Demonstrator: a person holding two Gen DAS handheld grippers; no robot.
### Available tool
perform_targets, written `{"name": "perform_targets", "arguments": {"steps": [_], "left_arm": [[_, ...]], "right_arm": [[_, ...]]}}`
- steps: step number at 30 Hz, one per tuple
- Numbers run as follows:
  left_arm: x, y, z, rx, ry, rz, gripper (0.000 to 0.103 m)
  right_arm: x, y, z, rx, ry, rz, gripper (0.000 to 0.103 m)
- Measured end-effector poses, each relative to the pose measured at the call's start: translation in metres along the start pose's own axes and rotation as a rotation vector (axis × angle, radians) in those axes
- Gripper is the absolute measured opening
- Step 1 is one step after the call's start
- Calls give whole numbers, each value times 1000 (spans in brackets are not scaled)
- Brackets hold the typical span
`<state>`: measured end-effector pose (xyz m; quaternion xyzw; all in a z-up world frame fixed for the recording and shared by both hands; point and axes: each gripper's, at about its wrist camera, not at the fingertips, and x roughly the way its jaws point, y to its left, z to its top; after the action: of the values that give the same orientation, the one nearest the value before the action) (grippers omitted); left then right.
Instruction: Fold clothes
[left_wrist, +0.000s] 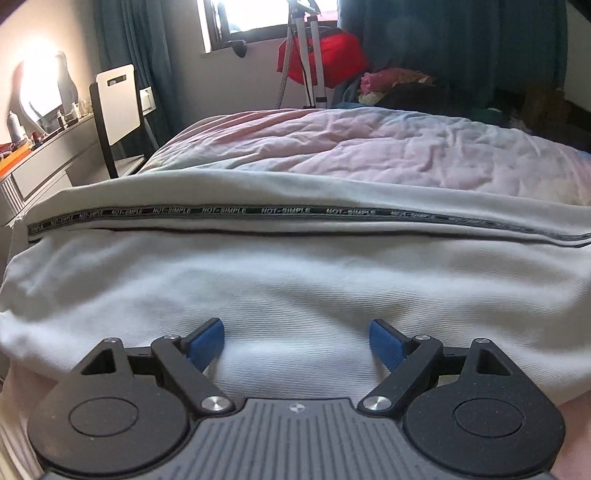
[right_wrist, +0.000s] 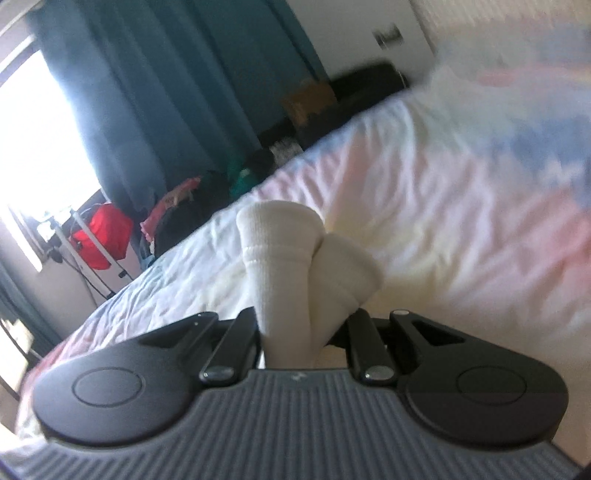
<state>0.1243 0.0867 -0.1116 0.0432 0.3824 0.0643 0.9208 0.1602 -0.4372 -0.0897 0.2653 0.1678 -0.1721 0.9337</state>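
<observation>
A white garment (left_wrist: 295, 280) lies across the near part of the bed, with a black "NOT-SIMPLE" lettered stripe (left_wrist: 288, 212) running along it. My left gripper (left_wrist: 297, 341) is open, its blue pads apart just over the cloth, holding nothing. In the right wrist view my right gripper (right_wrist: 303, 328) is shut on two white ribbed cuffs (right_wrist: 291, 251) of the garment, which stick up between its jaws above the bed.
The bed has a wrinkled pink and blue cover (left_wrist: 369, 144). A white chair (left_wrist: 118, 103) and a desk (left_wrist: 44, 162) stand at left. A tripod (left_wrist: 310, 55), a red bag (left_wrist: 328, 55) and piled clothes (left_wrist: 399, 85) sit beyond the bed under dark curtains.
</observation>
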Motion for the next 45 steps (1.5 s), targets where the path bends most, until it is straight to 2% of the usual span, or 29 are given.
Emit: {"name": "perform_targets", "arguments": {"steps": [2, 7, 10, 13, 16, 20, 24, 27, 30, 33, 35, 36, 39, 40, 41, 42, 43, 44, 45], "left_arm": [[-5, 0, 2, 12, -8, -25, 87], [-22, 18, 14, -70, -47, -65, 87], [-30, 34, 24, -122, -74, -108, 88], [-41, 48, 33, -148, -127, -121, 88], [-49, 63, 38, -168, -176, -110, 88], [-55, 75, 36, -166, -215, -114, 90], [-49, 83, 30, -198, -176, -138, 90], [-49, 87, 27, -207, -166, -137, 90], [-50, 90, 28, -230, -181, -129, 90], [-48, 94, 29, -261, -183, -137, 90], [-45, 96, 28, -278, -173, -156, 90], [-44, 96, 28, -286, -168, -166, 90], [-43, 97, 27, -308, -166, -176, 90], [-44, 98, 27, -314, -171, -183, 90], [-45, 98, 27, -319, -176, -190, 90], [-48, 98, 27, -322, -184, -196, 90], [-50, 98, 27, -325, -192, -203, 90], [-52, 97, 27, -328, -199, -209, 90], [-52, 96, 26, -328, -198, -221, 90]], "right_arm": [[-12, 23, 1, -101, -57, 12, 12], [-53, 100, -7, -388, -217, 109, 12], [-82, 153, -28, -543, -295, 201, 12], [-105, 201, -61, -666, -321, 300, 12], [-111, 238, -100, -740, -267, 397, 12], [-106, 267, -175, -914, -152, 480, 12], [-91, 266, -244, -1088, -13, 515, 12], [-82, 263, -247, -1056, 29, 513, 12], [-88, 266, -243, -1012, 24, 516, 13], [-95, 276, -254, -1045, 4, 554, 13], [-96, 280, -258, -1036, 23, 584, 14], [-96, 282, -258, -1024, 40, 600, 14], [-89, 279, -239, -917, 163, 661, 19], [-87, 278, -233, -881, 204, 681, 28], [-85, 277, -227, -844, 245, 700, 44], [-83, 275, -221, -802, 289, 724, 53], [-81, 272, -214, -744, 342, 763, 70], [-81, 267, -207, -689, 389, 795, 77], [-82, 262, -201, -645, 417, 807, 77]]}}
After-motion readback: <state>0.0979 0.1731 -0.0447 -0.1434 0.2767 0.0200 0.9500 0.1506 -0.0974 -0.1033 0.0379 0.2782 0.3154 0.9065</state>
